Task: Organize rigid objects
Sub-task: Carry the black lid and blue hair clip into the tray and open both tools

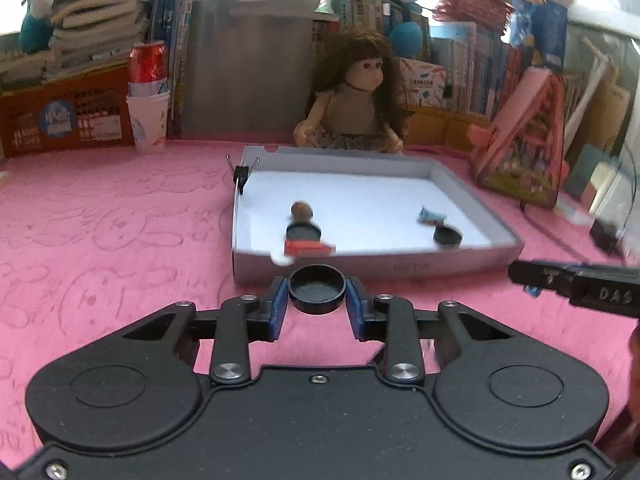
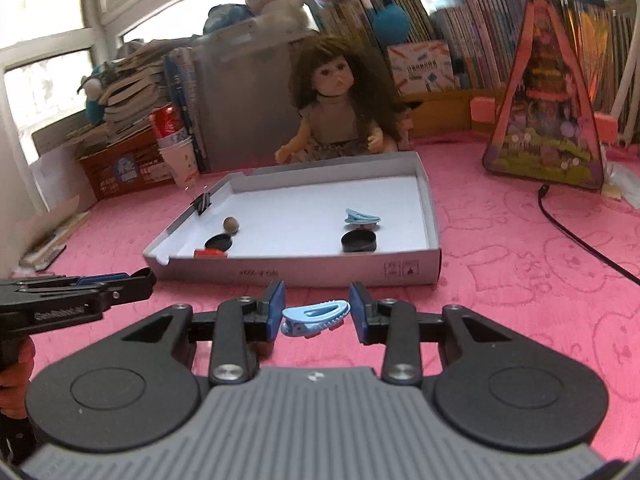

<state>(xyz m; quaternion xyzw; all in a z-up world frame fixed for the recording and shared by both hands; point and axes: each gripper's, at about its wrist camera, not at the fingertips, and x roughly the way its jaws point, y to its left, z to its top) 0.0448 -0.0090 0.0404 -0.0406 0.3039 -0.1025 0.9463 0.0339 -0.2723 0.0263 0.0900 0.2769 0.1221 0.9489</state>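
Observation:
My left gripper (image 1: 317,295) is shut on a black round cap (image 1: 317,289), just in front of the white box lid (image 1: 372,268). My right gripper (image 2: 317,312) holds a light blue hair clip (image 2: 315,317) between its pads, in front of the same box (image 2: 304,270). Inside the box lie a brown nut (image 2: 231,224), a black cap (image 2: 218,243), a red piece (image 2: 209,253), another blue hair clip (image 2: 362,217) and a second black cap (image 2: 358,241). A binder clip (image 2: 203,202) sits on the box's left wall.
A doll (image 1: 354,96) sits behind the box. A red can in a paper cup (image 1: 148,96) stands at the back left, a pink toy house (image 2: 546,112) at the right. A black cable (image 2: 576,240) runs over the pink cloth. Books line the back.

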